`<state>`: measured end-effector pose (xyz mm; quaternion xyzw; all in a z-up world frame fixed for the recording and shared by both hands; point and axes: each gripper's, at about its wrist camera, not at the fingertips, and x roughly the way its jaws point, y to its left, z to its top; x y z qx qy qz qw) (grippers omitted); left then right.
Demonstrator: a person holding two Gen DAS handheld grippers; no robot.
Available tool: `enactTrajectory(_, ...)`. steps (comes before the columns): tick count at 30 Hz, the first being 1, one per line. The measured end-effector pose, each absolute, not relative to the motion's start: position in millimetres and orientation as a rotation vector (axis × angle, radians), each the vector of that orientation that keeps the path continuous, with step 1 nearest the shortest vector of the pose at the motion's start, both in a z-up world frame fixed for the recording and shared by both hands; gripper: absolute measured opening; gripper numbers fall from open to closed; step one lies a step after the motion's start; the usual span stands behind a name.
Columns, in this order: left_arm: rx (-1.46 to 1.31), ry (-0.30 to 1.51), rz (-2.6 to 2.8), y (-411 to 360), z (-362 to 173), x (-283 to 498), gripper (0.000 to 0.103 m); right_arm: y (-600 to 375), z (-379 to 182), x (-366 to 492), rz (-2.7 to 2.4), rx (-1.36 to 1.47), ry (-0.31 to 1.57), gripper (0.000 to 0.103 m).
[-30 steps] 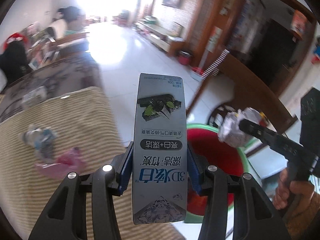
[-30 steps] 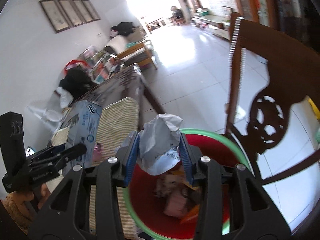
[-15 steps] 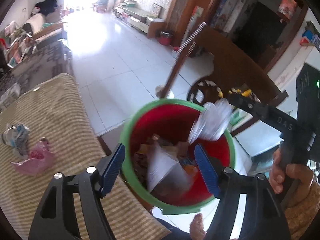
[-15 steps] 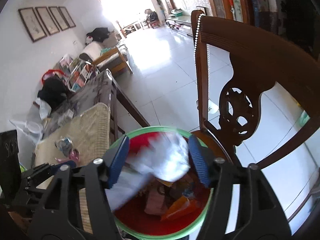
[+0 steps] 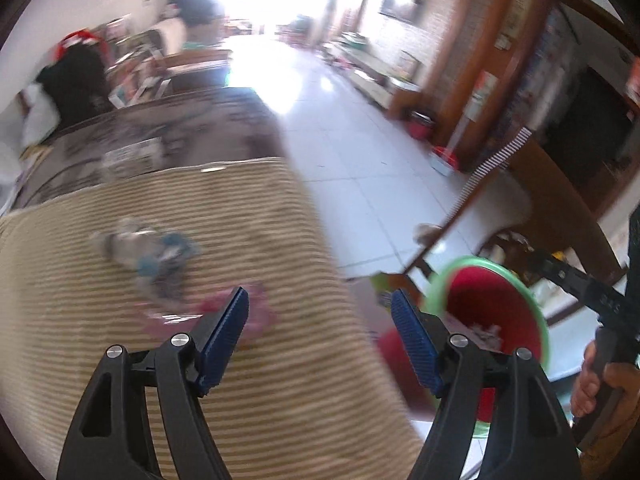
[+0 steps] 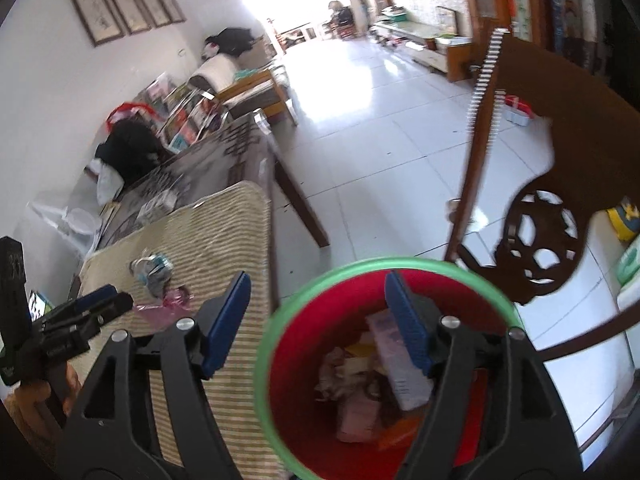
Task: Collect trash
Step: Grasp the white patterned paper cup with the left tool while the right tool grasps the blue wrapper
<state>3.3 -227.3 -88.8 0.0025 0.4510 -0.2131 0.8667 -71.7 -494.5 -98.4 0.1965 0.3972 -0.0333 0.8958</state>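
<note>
Both my claws are released and carry nothing. My right claw hangs over the red bin, which holds cartons and paper. My left claw faces the striped bench. Left of the bin, on the bench, lie the pink wrapper and, just beyond it, the crumpled blue-grey wrapper. The pink one sits at my left claw's left pad, so I judge that hand nearer.

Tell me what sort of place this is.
Most likely a home living room: four framed pictures on the white wall, a carved dark wooden chair, white tiled floor, and a striped beige table cover.
</note>
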Motion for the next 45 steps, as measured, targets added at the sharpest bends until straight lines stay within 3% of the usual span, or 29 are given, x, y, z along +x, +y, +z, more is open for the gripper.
enactTrajectory(13,-0.16,0.993,-0.15,-37.9,-121.7,55.7,0.07,-318.0,-126.2,53.8,0.185,0.415,0.95,0.072)
enactTrajectory(18,-0.19,1.019,-0.143,3.6,-133.8,70.7,0.07,-251.4,-174.6,107.8,0.19,0.402,1.106,0.056)
enactTrajectory(22,-0.217,1.027,-0.144,28.1,-138.6,82.6,0.07,-228.6,-205.9,127.8,0.125,0.442,1.176,0.056)
enactTrajectory(24,-0.234,1.034,-0.149,35.0,-141.0,88.4,0.07,-222.3,-214.8,132.6,0.11,0.437,1.189,0.055)
enactTrajectory(27,-0.26,1.05,-0.176,43.3,-146.9,98.4,0.07,-214.6,-225.8,138.5,0.101,0.414,1.232,0.036)
enactTrajectory(29,-0.278,1.055,-0.199,42.3,-149.4,105.9,0.07,-216.0,-219.0,133.9,0.098,0.416,1.207,0.033)
enactTrajectory(37,-0.43,1.145,-0.323,1.7,-178.1,157.4,0.07,-232.1,-167.1,95.3,0.066,0.35,1.074,0.031)
enactTrajectory(45,-0.502,1.25,-0.32,-48.7,-221.4,192.1,0.073,-249.6,-153.4,66.9,-0.01,0.384,1.039,0.031)
